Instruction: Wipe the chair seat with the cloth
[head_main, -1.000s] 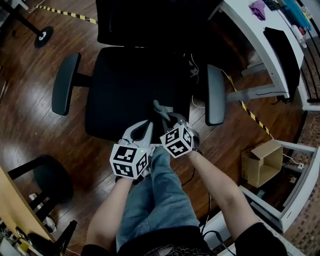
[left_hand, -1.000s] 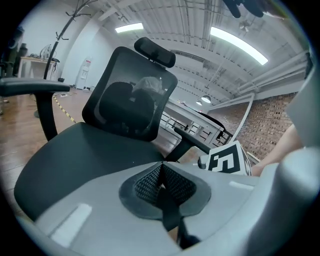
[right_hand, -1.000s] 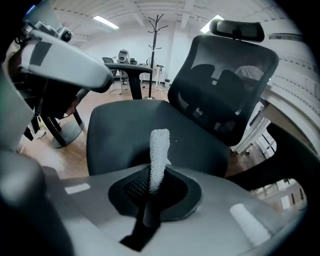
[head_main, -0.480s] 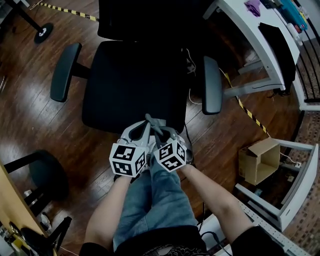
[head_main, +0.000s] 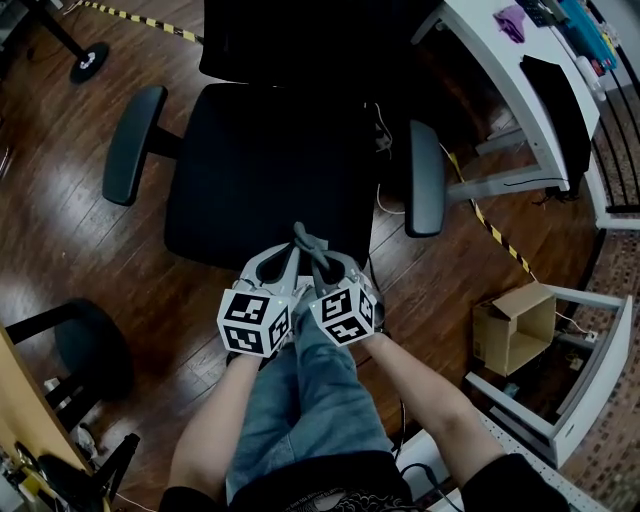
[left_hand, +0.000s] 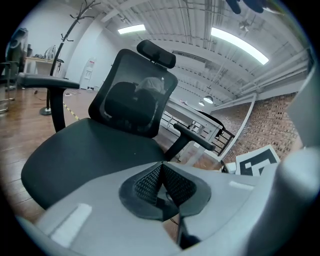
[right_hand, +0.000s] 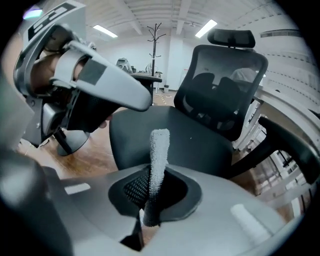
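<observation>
Both your grippers have retreated to the chair seat (head_main: 260, 170) edge.
Right gripper (right_hand: 152, 187) pinches the cloth (right_hand: 159, 150), left gripper (left_hand: 161, 182) closed empty: stroke likely done.

Left gripper (head_main: 287, 258) and right gripper (head_main: 325, 262) sit side by side (left jaws together, empty; right pinching a cloth (right_hand: 159, 150)).

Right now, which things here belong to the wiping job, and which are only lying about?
For the job: chair seat; cloth, pinched in the right gripper.
Lying about: cardboard box; white desk; black stool.
</observation>
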